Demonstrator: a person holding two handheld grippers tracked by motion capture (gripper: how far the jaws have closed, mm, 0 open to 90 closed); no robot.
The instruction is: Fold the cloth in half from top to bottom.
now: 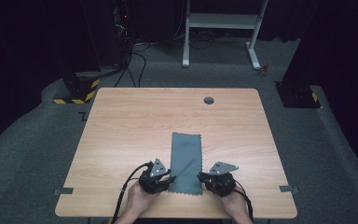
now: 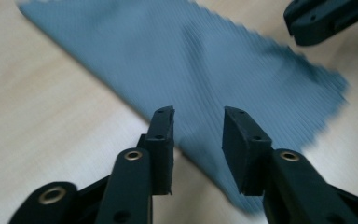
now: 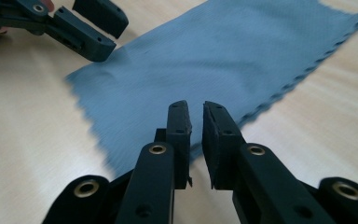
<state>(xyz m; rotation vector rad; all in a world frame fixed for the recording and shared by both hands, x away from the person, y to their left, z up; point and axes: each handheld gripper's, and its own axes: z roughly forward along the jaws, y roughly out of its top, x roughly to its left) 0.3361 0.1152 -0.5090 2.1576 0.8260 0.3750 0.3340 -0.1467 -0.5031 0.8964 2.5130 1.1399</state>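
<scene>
A grey-blue cloth [image 1: 185, 161] lies flat as a narrow strip on the wooden table [image 1: 121, 121], its short zigzag edge toward me. My left gripper [image 1: 170, 178] sits at the cloth's near left corner; in the left gripper view its jaws [image 2: 198, 116] stand open over the cloth [image 2: 205, 60] edge with nothing between them. My right gripper [image 1: 201, 177] is at the near right corner; in the right gripper view its jaws [image 3: 196, 109] are nearly together, a thin gap left, just above the cloth [image 3: 223, 60] edge. Each gripper view also shows the other gripper, the right gripper [image 2: 326, 18] and the left gripper [image 3: 88, 28].
A round cable hole [image 1: 209, 100] sits near the table's far edge. Grey tape tabs [image 1: 63, 191] [image 1: 289, 189] mark the near corners. Beyond the table are grey carpet, a white desk frame [image 1: 223, 28] and black stands with cables.
</scene>
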